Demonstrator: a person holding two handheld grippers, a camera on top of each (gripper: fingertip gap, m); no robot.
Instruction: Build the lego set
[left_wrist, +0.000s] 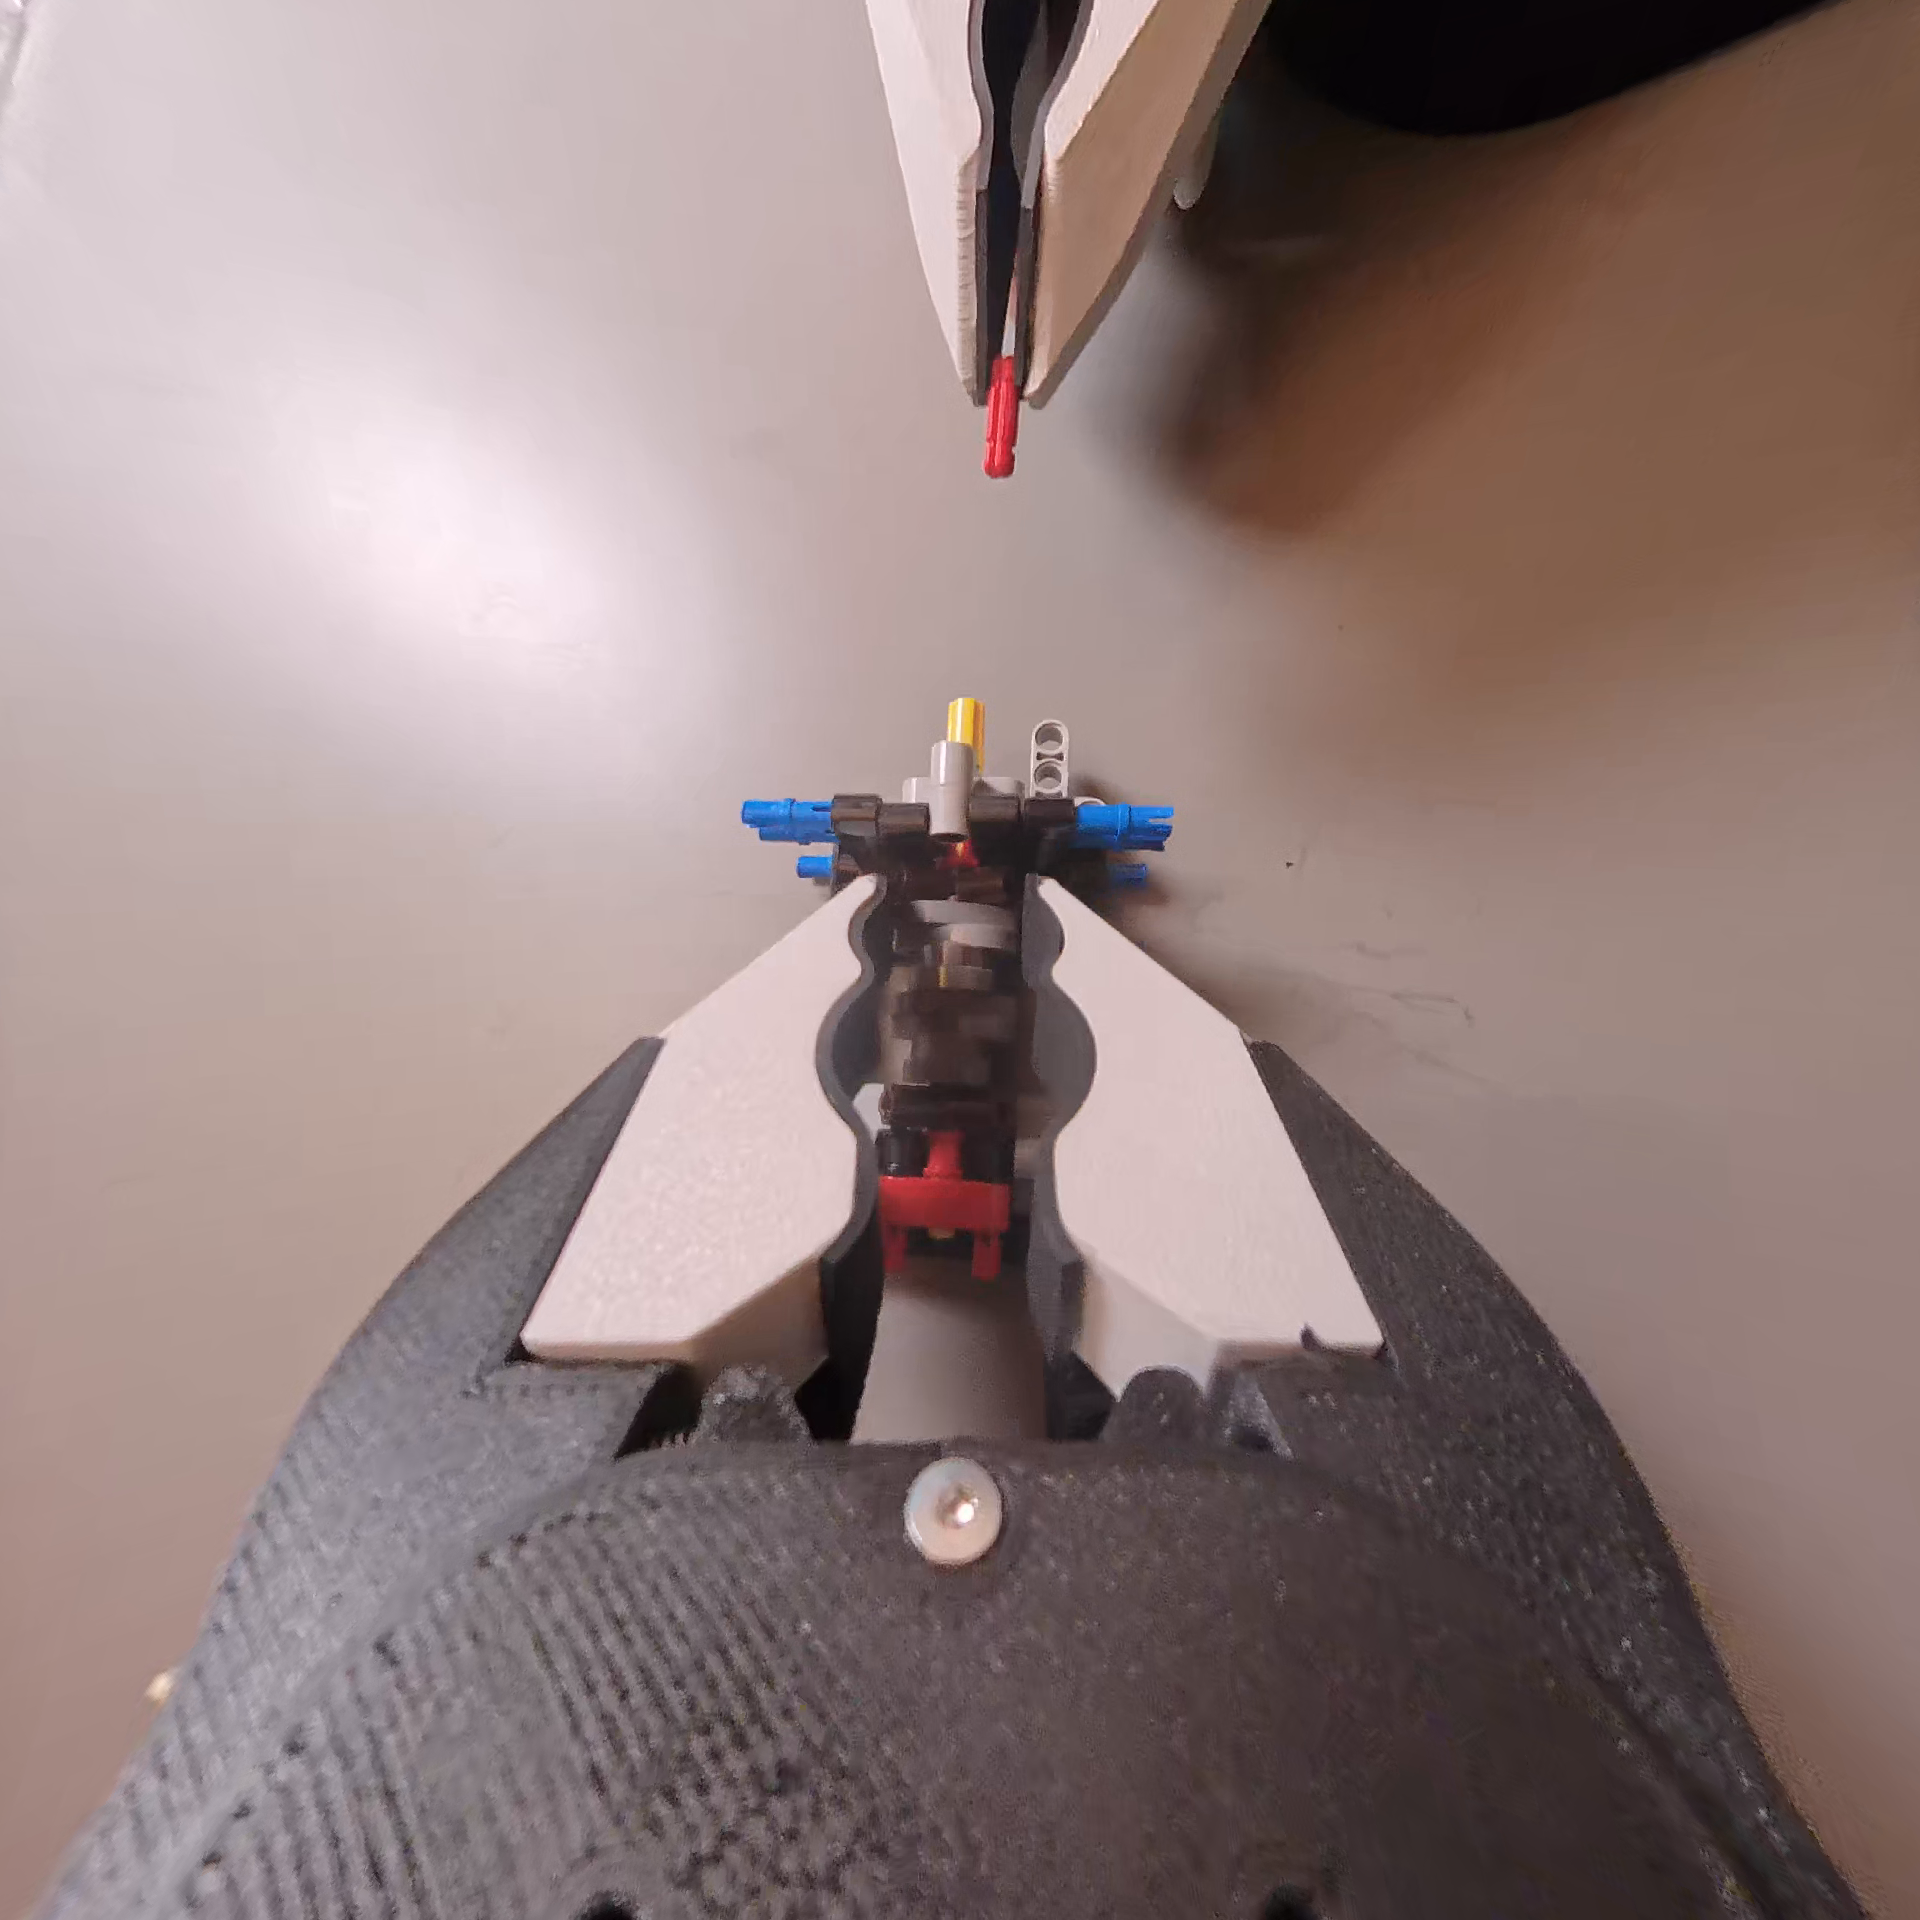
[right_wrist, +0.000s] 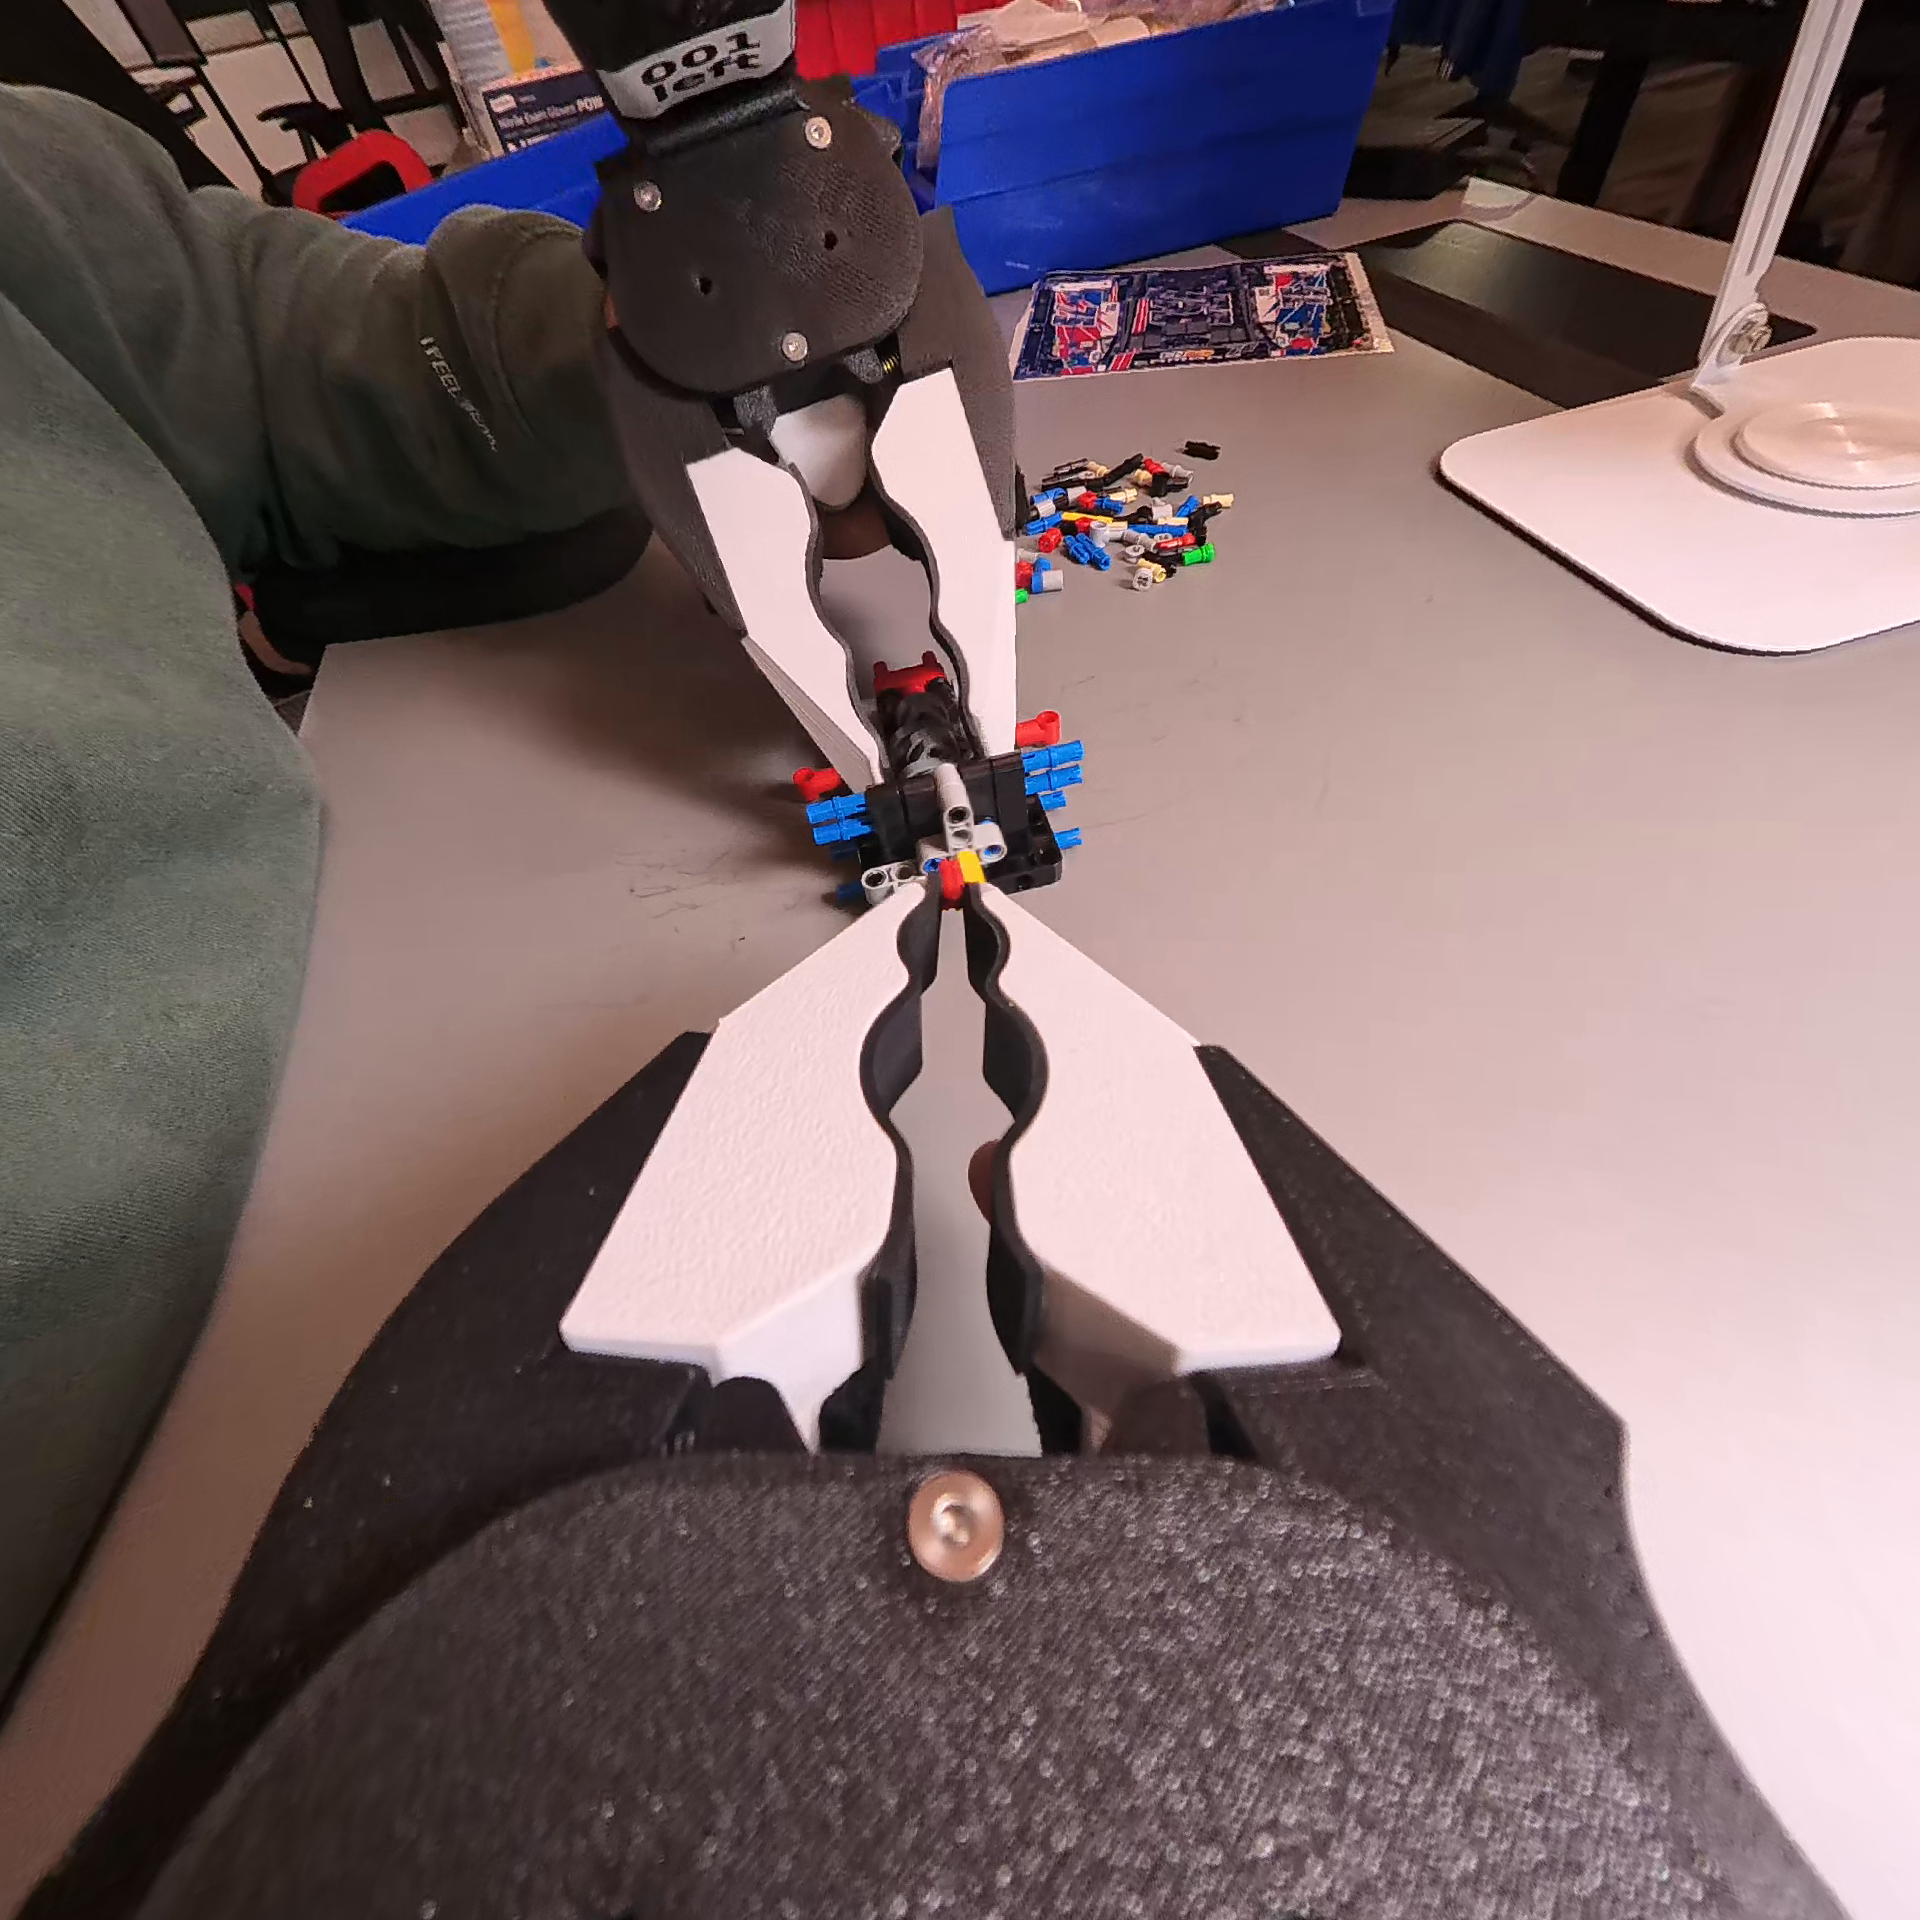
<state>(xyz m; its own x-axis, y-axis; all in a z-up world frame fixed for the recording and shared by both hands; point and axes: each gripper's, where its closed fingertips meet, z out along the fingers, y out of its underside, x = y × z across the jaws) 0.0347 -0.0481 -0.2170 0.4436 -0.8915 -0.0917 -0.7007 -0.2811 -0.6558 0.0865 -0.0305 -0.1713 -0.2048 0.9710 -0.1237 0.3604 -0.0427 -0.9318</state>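
Note:
My left gripper (left_wrist: 954, 891) is shut on a partly built lego assembly (left_wrist: 956, 821), black with blue pins out both sides and a yellow axle and grey beams at its far end. The assembly sits low on the grey table (left_wrist: 416, 520). My right gripper (left_wrist: 1003, 393) comes in from the top of the left wrist view, shut on a small red pin (left_wrist: 1000, 431) that sticks out of its tips. The pin points at the assembly's yellow end, a short gap away. In the right wrist view the right gripper (right_wrist: 951, 906) holds the red pin (right_wrist: 951, 883) just before the assembly (right_wrist: 956, 821), with the left gripper (right_wrist: 925, 764) behind it.
A pile of small loose lego parts (right_wrist: 1132, 520) lies on the table (right_wrist: 1351, 935) beyond the assembly. An instruction sheet (right_wrist: 1195, 312) and blue bins (right_wrist: 1143, 135) sit farther back. A white lamp base (right_wrist: 1714, 499) stands at the right. A green sleeve (right_wrist: 156, 520) fills the left. My right fingertips sit around 8 cm from my left ones.

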